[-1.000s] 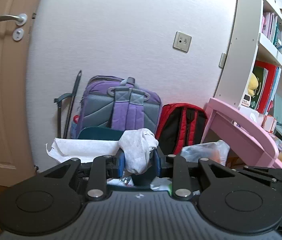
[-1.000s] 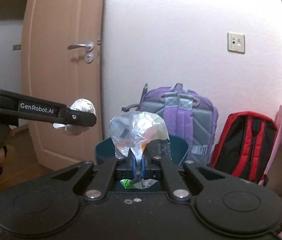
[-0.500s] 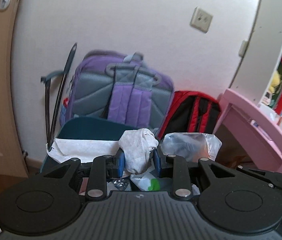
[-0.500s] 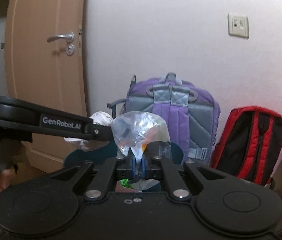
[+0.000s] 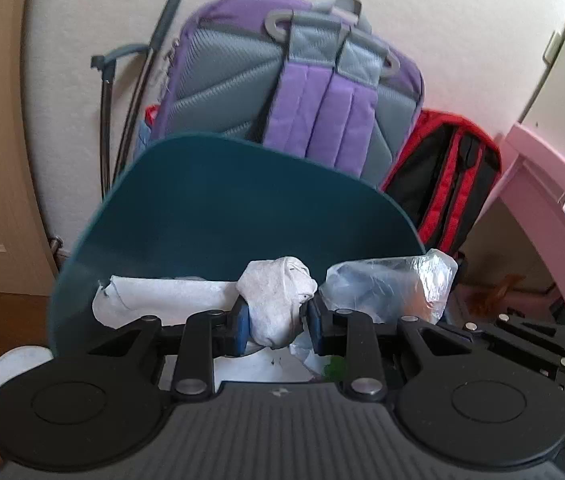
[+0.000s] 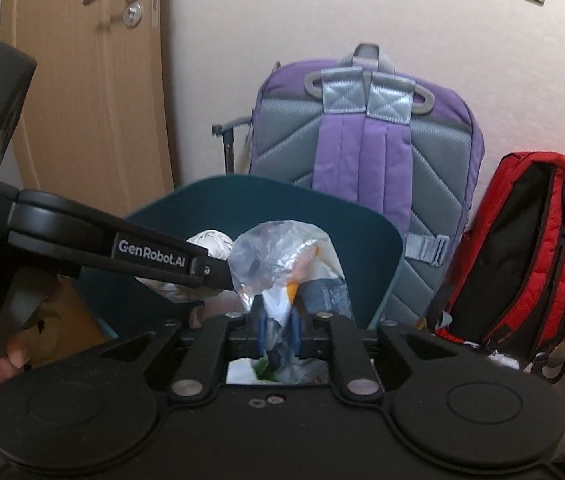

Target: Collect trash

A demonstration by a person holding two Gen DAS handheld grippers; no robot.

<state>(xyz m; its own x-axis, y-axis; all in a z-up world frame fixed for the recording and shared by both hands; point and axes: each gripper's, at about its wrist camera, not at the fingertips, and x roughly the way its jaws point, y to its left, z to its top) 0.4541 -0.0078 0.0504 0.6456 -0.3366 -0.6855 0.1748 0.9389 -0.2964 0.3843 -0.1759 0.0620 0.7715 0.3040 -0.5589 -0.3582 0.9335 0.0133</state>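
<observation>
Teal bin close ahead, both loads over its mouth

Teal bin (image 5: 242,208) fills both views now, far nearer than before. Clear plastic wrapper (image 6: 282,256) sits between the right gripper (image 6: 280,330) jaws, which have just been opening; best released well inside the rim. Left gripper (image 5: 276,320) is clamped on the crumpled tissue (image 5: 278,300), above the white paper (image 5: 162,300) inside; it should drop next.

Hovering over the teal bin (image 6: 266,208): right claw (image 6: 279,330), jaws just opening around a clear plastic bag (image 6: 278,256).
</observation>
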